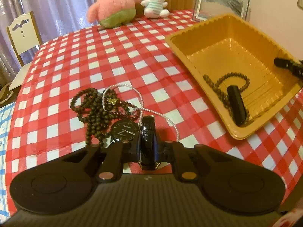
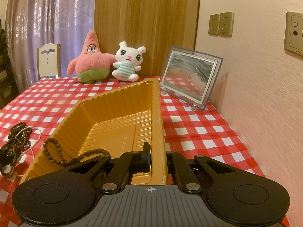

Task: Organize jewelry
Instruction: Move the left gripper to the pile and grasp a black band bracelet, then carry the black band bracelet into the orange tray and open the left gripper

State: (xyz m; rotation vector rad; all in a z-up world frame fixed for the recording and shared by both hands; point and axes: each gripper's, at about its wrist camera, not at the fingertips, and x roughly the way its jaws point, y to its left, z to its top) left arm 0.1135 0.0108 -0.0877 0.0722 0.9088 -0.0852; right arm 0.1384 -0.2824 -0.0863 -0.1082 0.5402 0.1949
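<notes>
Our left gripper (image 1: 148,149) points steeply down toward the near part of the table, its two black fingers (image 1: 132,151) drawn in close, pads pressed on the sides of a black watch strap (image 1: 148,132) standing on edge between them. Our right gripper (image 2: 158,157) sits to the right, tilted more gently downward, jaws clamped tight across the right-hand wall of the yellow tray (image 2: 161,124), one finger (image 2: 144,157) inside the wall and the other outside. Our hands themselves stay out of both views.
</notes>
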